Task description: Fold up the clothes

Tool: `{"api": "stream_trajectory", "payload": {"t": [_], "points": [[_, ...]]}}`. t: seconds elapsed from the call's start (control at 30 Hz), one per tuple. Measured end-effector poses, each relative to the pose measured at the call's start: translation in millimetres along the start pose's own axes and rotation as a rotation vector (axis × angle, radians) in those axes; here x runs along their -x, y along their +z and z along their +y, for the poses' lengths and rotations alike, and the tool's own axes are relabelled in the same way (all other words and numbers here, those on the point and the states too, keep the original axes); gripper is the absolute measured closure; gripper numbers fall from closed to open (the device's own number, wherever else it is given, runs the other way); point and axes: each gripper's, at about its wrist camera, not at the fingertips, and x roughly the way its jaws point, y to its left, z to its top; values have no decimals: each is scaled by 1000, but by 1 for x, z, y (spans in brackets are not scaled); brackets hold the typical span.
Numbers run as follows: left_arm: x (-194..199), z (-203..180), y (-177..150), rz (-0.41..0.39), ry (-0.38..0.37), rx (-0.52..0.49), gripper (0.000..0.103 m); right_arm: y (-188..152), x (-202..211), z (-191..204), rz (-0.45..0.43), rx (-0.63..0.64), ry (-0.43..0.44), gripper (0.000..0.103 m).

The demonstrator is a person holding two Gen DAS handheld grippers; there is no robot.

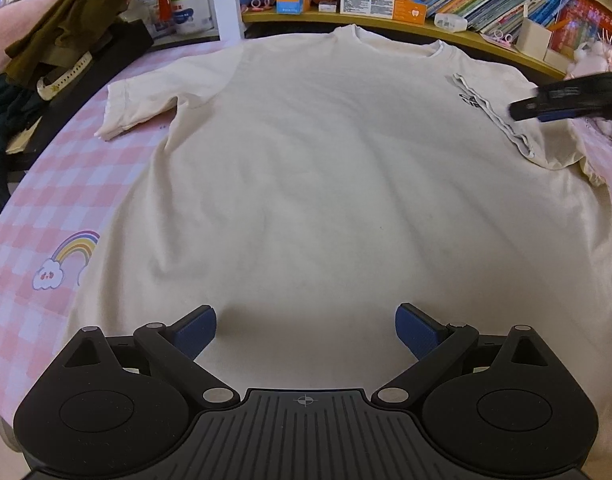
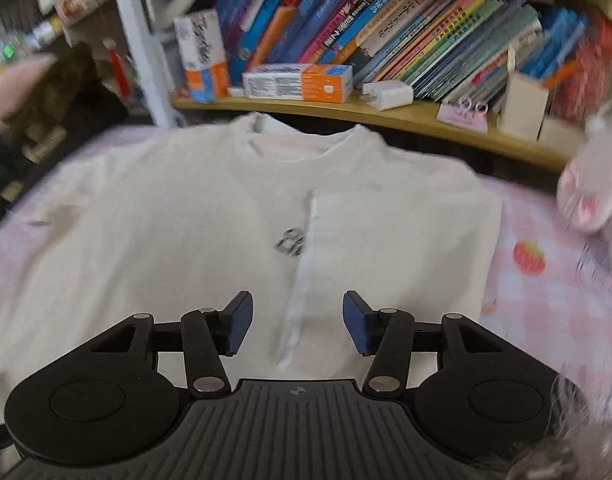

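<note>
Left wrist view: the cream T-shirt (image 1: 306, 168) lies flat on the counter (image 1: 34, 200), which wears a pink checked cloth, with the collar toward the bookshelf (image 1: 385, 20) and the hem toward me. The left sleeve (image 1: 134, 104) is spread out to the side; the right sleeve (image 1: 545, 136) is turned in over the chest, its hemmed edge crossing the small dark print (image 1: 467, 100). My left tool (image 1: 306, 330) hangs over the lower body of the shirt with its jaws wide apart and nothing between them. The right tool (image 1: 565, 100) shows at the far right above the turned-in sleeve, blurred. Right wrist view: the whole picture is smeared by motion. The right tool (image 2: 298, 322) stands with jaws apart and empty over the sleeve's hem edge (image 2: 302, 280), the print (image 2: 290, 242) just left of it. The outer side of the fold (image 2: 493, 240) looks fairly straight. My judgement: one side is folded in and the other sleeve is out, so the shirt sits partway through a fold. To do that side well, I would pinch the left sleeve near its cuff, take only the top layers, carry it inward low over the cloth, and match the fold line to the right side so the body ends up even. Wrinkles across the middle (image 1: 290, 240) want smoothing before any lengthwise fold.
</note>
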Motion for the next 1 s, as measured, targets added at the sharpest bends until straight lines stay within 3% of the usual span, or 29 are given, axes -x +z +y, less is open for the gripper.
{"api": "stream_trajectory", "payload": {"t": [0.1,0.17,0.23,0.33,0.4,0.53,0.63,0.77,1.0], "points": [[2,2,-1,0,7,-1,5,9,-35,6,58,29,-88,59],[5,6,-2,-1,16,4,5,8,-47,7,43,27,-103,64],[6,10,-3,2,29,17,5,9,-53,9,33,26,-120,90],[4,17,-2,19,40,49,5,12,-46,12,-22,13,-100,93],[3,17,1,21,35,57,5,12,-53,12,17,10,-107,91],[5,10,5,-1,19,26,5,9,-45,8,8,-27,-70,66],[6,3,8,-14,4,13,5,3,-19,1,-43,-61,-34,62],[6,-5,10,-33,-16,15,5,-21,24,-26,-88,-124,-93,59],[5,-30,13,-47,-44,-19,5,-57,44,-91,-8,-330,-152,57]]}}
